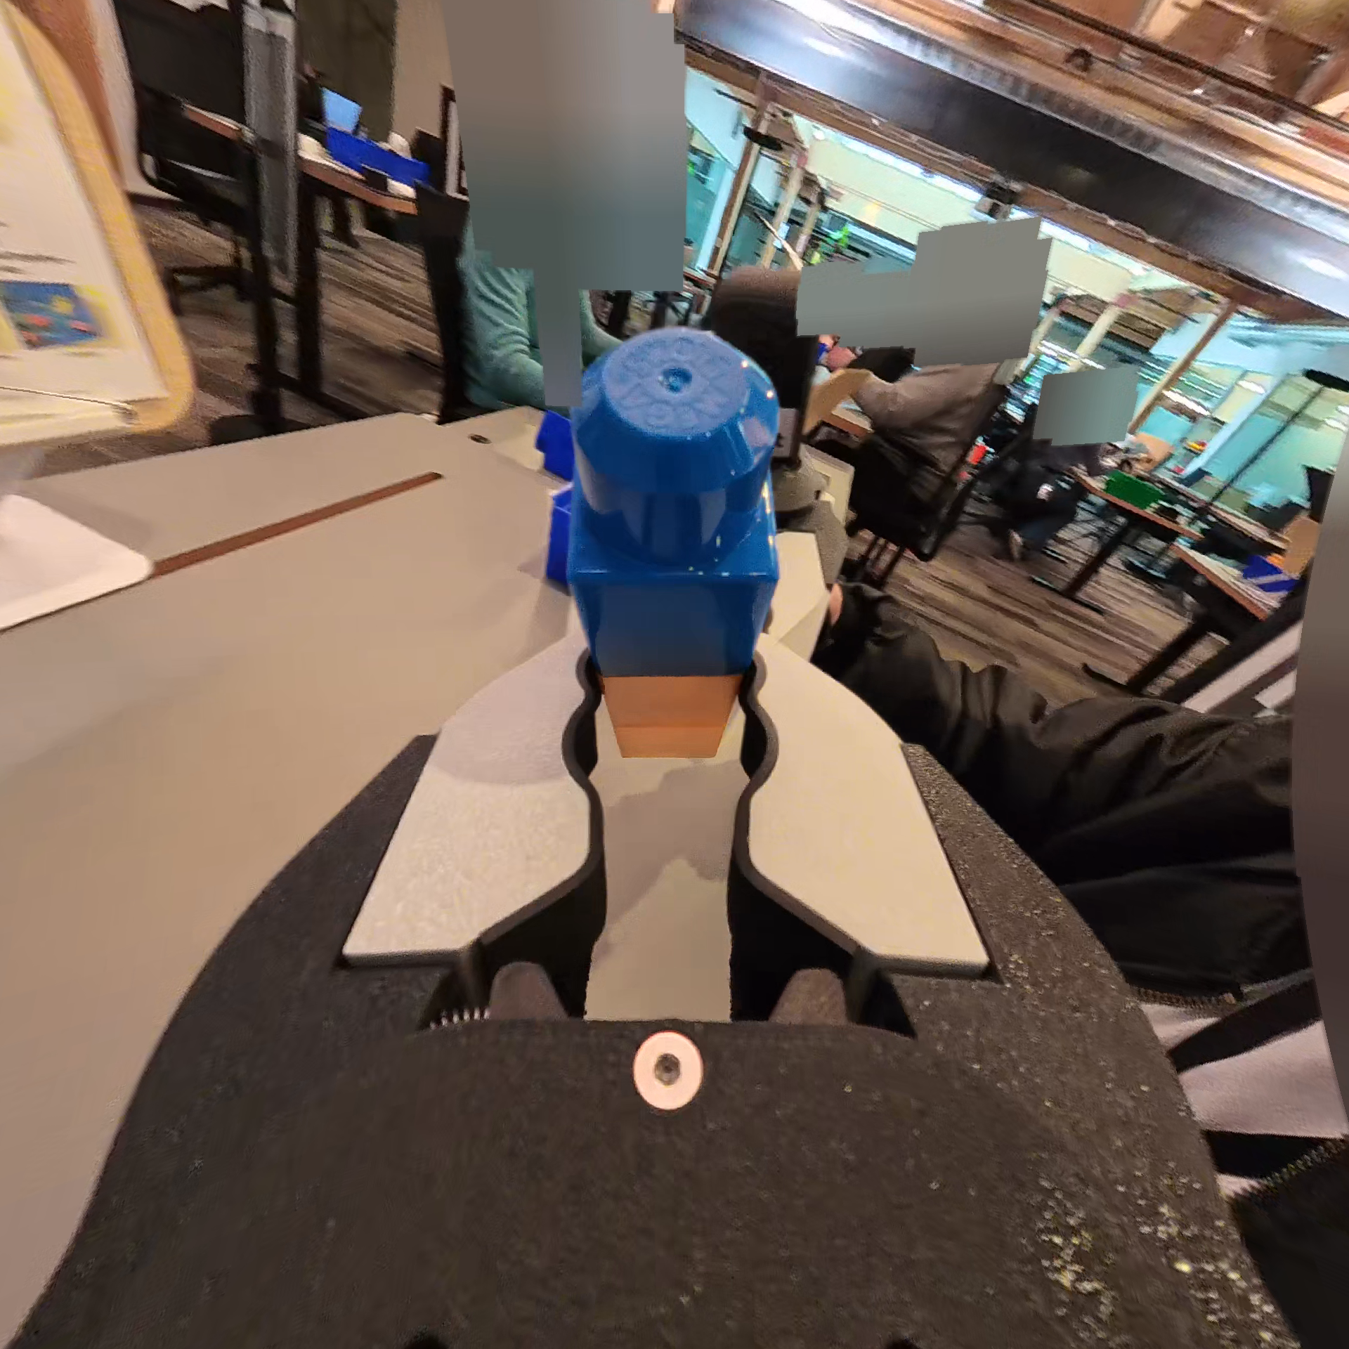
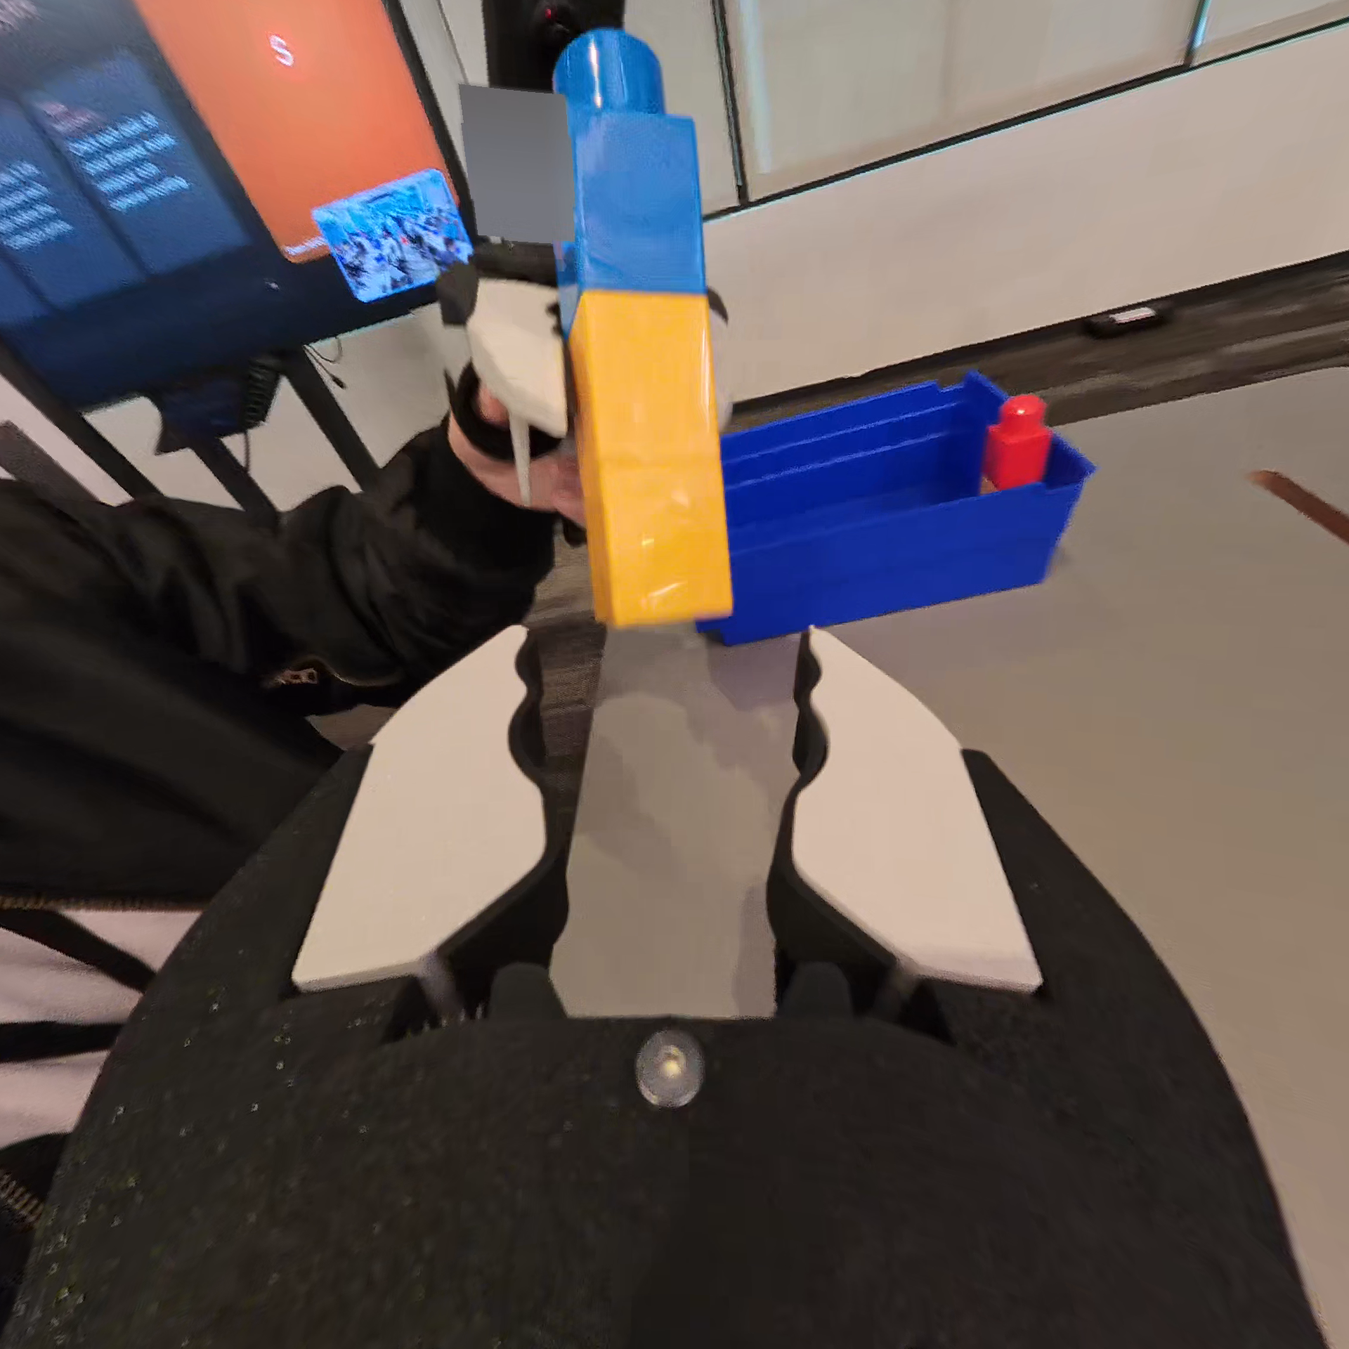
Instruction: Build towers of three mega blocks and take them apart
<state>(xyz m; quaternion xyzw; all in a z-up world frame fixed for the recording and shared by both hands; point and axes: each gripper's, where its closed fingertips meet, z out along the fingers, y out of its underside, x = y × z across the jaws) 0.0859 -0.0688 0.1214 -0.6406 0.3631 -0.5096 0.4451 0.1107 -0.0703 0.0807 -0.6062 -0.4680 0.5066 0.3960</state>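
Currently, the left tongs (image 1: 668,679) gripped a three-block tower: a glossy blue plastic block (image 2: 631,197) atop two yellow plastic blocks (image 2: 650,452). The right tongs (image 2: 668,657), wide and empty, sat just below the tower's base. Judged step: disassembly; next, the right tongs should close on the bottom yellow block and pull.

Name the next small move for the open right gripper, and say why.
Probably bring the right gripper forward and shut it on the lowest yellow block. The left gripper holds the three-block tower off the table, and the right jaws stand open just short of it.
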